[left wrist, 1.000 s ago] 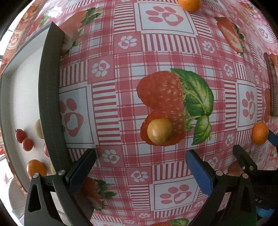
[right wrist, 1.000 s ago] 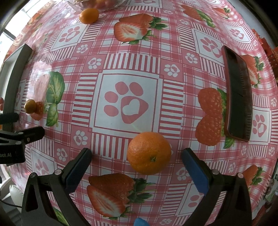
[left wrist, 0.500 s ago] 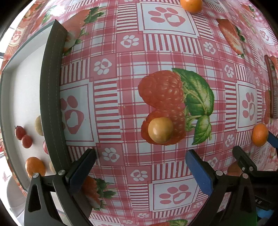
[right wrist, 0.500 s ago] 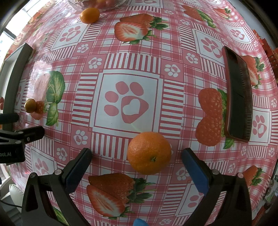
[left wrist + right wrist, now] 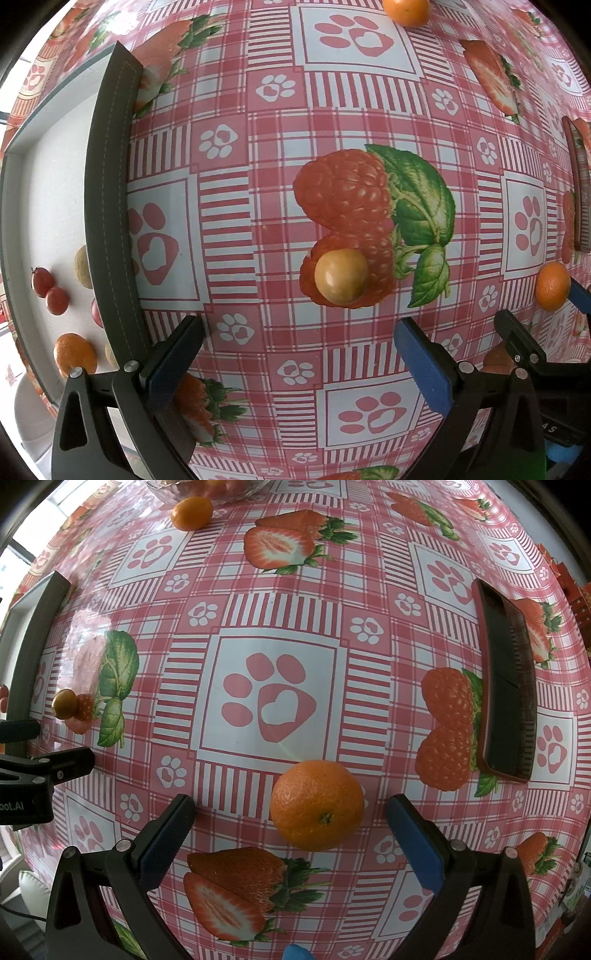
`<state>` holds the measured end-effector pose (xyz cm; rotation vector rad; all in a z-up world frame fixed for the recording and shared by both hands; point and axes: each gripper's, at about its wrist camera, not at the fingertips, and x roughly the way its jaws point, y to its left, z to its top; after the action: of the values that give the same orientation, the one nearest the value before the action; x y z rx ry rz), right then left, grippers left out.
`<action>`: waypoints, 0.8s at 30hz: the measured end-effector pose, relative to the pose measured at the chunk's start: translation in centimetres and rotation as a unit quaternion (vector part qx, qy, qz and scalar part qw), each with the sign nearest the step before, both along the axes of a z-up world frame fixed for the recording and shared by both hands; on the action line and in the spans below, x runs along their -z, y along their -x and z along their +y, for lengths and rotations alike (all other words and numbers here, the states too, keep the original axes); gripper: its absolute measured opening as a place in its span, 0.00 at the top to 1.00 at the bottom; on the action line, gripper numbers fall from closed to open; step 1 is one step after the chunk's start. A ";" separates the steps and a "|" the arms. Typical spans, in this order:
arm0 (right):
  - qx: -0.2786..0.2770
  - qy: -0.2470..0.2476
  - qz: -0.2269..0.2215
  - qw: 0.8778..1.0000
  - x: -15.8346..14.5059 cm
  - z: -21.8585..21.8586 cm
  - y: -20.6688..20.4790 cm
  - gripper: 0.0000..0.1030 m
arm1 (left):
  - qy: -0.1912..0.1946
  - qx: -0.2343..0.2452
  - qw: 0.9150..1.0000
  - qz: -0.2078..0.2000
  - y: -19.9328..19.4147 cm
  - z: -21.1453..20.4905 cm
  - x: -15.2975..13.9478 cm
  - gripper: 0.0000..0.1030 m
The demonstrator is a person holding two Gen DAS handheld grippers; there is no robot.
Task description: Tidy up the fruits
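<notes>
A small yellow-brown round fruit [image 5: 341, 276] lies on the checked tablecloth just ahead of my open, empty left gripper [image 5: 297, 341]; it also shows in the right wrist view [image 5: 64, 703]. An orange [image 5: 317, 804] lies between the fingertips of my open right gripper [image 5: 290, 814], not gripped; it also shows at the right of the left wrist view [image 5: 553, 286]. A dark-rimmed white tray [image 5: 107, 206] at the left holds two cherry tomatoes [image 5: 50, 291], an orange [image 5: 74, 354] and pale fruits.
Another orange [image 5: 191, 514] lies far back beside a glass bowl of fruit [image 5: 207, 487]. A dark phone in a red case [image 5: 506, 709] lies at the right. The right gripper's fingers [image 5: 517, 339] show at the left view's right edge.
The left gripper has drifted very slightly; the tray sits a little further left in its view. The right gripper and its orange have not visibly moved.
</notes>
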<state>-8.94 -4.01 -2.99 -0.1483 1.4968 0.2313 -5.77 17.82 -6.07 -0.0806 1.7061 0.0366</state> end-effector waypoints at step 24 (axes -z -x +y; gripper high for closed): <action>-0.002 -0.002 0.004 1.000 0.0 0.0 0.0 0.00 | 0.000 0.001 1.000 -0.006 0.1 0.0 -0.1 0.00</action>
<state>-8.92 -4.04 -2.94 -0.1479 1.5048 0.2381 -5.90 17.83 -5.99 -0.0787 1.6951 0.0359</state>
